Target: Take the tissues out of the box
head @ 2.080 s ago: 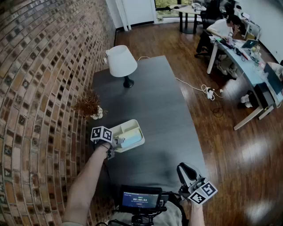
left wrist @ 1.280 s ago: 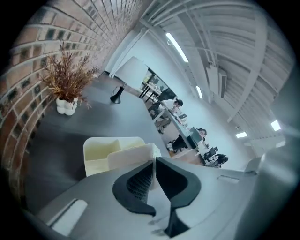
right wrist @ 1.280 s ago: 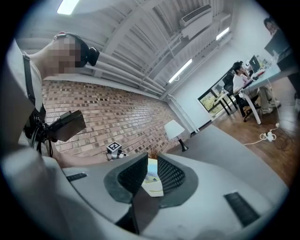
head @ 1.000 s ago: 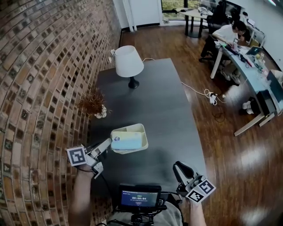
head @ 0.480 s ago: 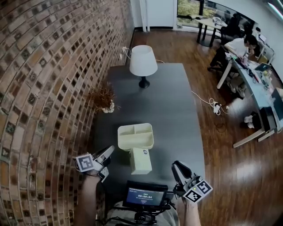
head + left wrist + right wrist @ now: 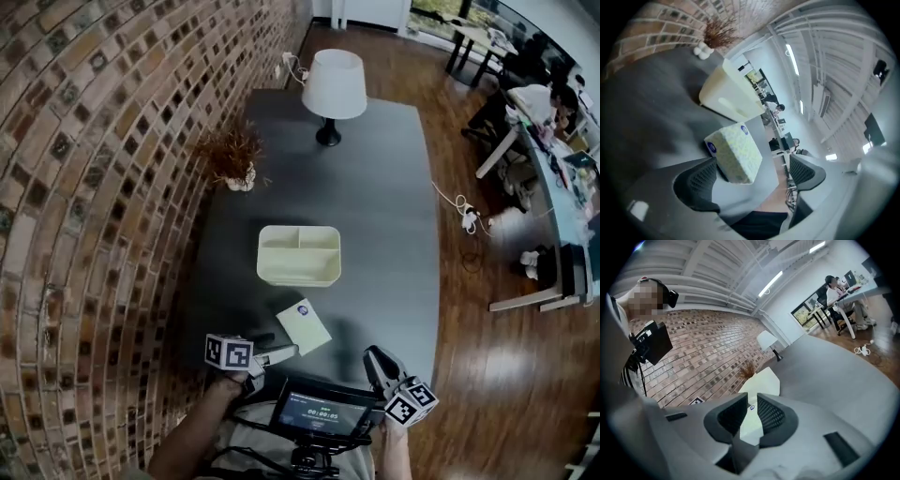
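Note:
A cream box (image 6: 298, 255) with dividers stands in the middle of the dark table (image 6: 384, 225), with nothing showing inside it. A pale tissue pack (image 6: 303, 325) with a blue round label lies flat on the table in front of the box. My left gripper (image 6: 281, 353) is low at the near edge, just left of the pack. Its jaws are opening and stand wide apart; the tissue pack (image 6: 735, 151) shows between them, close to the left finger (image 6: 696, 180), not pressed. My right gripper (image 6: 373, 354) hovers at the near right, jaws almost together on nothing, and the pack (image 6: 749, 420) shows through the slit.
A white lamp (image 6: 334, 84) stands at the table's far end and a small vase of dried twigs (image 6: 234, 155) by the brick wall (image 6: 84, 187) on the left. A screen (image 6: 319, 411) sits at my chest. Wooden floor and desks with people (image 6: 553, 98) lie to the right.
The tissue pack has left the box and now lies on the table in front of it. My left gripper has drawn back toward me and its jaws have spread. The right gripper has stayed put.

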### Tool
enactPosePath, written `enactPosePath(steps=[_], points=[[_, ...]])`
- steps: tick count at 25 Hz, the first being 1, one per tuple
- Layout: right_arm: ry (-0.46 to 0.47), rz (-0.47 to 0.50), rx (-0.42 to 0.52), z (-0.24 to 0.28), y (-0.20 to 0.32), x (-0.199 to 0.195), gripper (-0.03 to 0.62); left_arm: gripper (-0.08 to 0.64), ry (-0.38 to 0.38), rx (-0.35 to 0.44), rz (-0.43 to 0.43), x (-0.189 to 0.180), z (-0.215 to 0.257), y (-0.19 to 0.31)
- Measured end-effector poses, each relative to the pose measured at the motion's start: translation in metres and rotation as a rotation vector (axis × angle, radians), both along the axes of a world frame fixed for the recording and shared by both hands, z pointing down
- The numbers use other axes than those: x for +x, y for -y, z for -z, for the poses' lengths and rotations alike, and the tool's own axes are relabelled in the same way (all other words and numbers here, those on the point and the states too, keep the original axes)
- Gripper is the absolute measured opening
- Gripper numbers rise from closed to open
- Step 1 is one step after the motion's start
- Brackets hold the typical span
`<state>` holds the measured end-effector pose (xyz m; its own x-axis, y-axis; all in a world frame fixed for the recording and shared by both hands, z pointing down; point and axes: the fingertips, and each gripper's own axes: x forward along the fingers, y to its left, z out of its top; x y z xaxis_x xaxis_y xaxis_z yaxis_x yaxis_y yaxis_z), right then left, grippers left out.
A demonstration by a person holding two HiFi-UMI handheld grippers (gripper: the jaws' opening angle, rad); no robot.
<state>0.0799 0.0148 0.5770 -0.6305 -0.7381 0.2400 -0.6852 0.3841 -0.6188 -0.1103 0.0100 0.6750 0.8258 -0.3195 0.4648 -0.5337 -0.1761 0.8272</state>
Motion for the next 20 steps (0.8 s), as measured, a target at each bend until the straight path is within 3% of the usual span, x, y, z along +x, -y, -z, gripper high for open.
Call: enactPosePath(steps=[2, 4, 6, 7, 11, 14, 18, 20], points=[[-0.014, 0.015, -0.007, -0.002, -0.002, -0.002, 0.054, 0.488, -0.038, -0.088, 0.064, 0.014, -0.014, 0.01], [-0.028, 0.029, -0.001, 0.0, -0.002, -0.003, 0.054, 0.48, -0.028, -0.193, 0.118, 0.024, -0.036, 0.018], [-0.036, 0.04, 0.019, 0.006, 0.001, -0.006, 0.054, 0.41, 0.025, -0.266, 0.154, 0.024, -0.058, 0.022], [-0.04, 0.043, 0.029, 0.009, 0.003, -0.008, 0.054, 0.29, 0.04, -0.278, 0.164, 0.023, -0.064, 0.023], [-0.042, 0.039, 0.052, 0.017, 0.007, -0.009, 0.054, 0.225, 0.004, -0.231, 0.163, 0.024, -0.061, 0.026], [-0.042, 0.034, 0.052, 0.017, 0.007, -0.009, 0.054, 0.213, -0.072, -0.195, 0.152, 0.025, -0.044, 0.02], [-0.045, 0.012, 0.063, 0.02, 0.012, -0.001, 0.054, 0.21, -0.185, -0.084, 0.134, 0.018, 0.0, 0.016], [-0.037, 0.012, 0.087, 0.026, 0.018, -0.002, 0.054, 0.21, -0.152, -0.014, 0.159, -0.009, 0.019, 0.019]])
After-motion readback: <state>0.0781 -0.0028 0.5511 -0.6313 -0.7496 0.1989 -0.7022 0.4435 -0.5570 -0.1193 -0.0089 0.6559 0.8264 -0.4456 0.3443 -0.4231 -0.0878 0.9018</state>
